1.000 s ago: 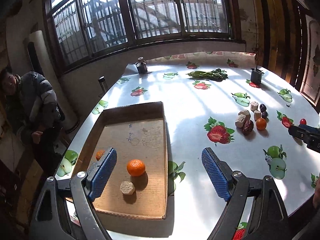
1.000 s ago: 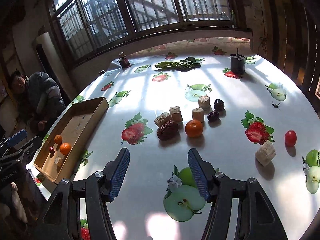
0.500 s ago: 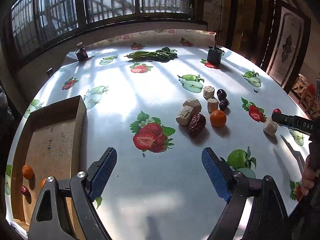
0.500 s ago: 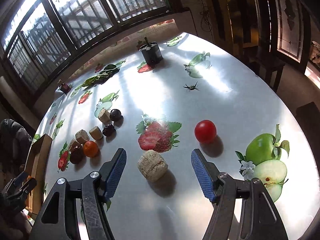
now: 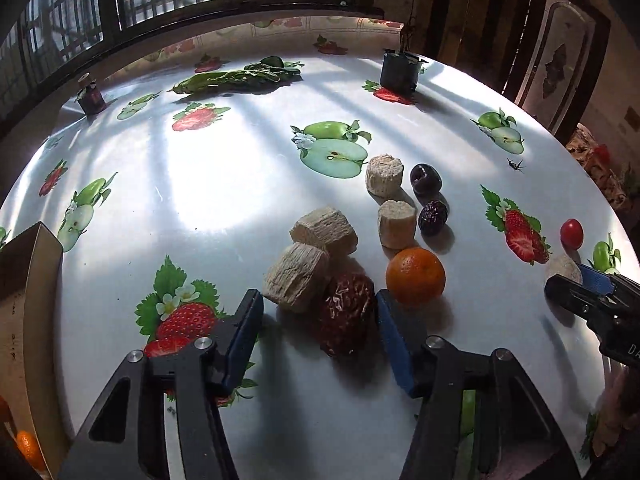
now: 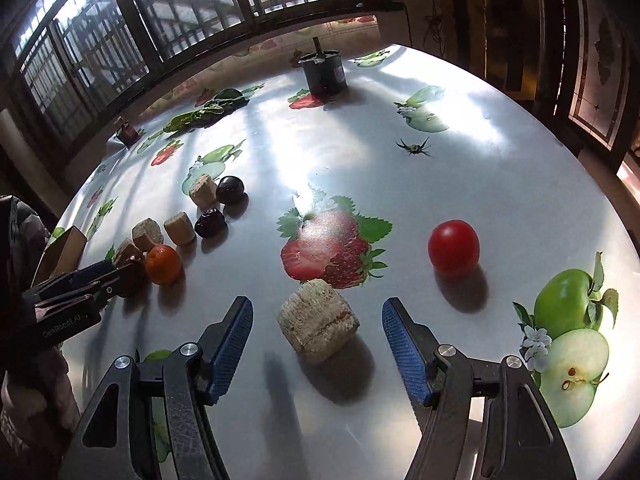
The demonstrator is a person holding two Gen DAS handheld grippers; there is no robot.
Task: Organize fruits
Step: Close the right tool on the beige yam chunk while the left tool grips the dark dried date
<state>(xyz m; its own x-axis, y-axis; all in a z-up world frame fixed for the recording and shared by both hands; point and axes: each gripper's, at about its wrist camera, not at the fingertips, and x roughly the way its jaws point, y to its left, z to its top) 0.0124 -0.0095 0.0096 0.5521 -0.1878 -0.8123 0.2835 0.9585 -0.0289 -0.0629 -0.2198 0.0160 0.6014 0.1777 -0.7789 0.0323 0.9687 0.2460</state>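
Left gripper [image 5: 320, 332] jaws closing around the wrinkled red date [image 5: 347, 314], right pad touching, left pad clear; right gripper [image 6: 318, 334] spread wide, untouching, about a beige cake block [image 6: 318, 326]; beyond, orange [image 5: 415, 276] just beside the date, cardboard box [image 5: 30, 300] far left on the table [image 5: 200, 184].

A lived-in home dining room is suggested. A round counter [image 5: 208, 184] is covered with a glossy white oilcloth printed with strawberries and apples. Behind it, a wide barred window with dark frames [image 6: 168, 12] is seen, and dark wooden panelling [image 5: 480, 20] lines the wall at the right. A bunch of green leafy vegetables [image 5: 240, 74] is laid near the far edge.
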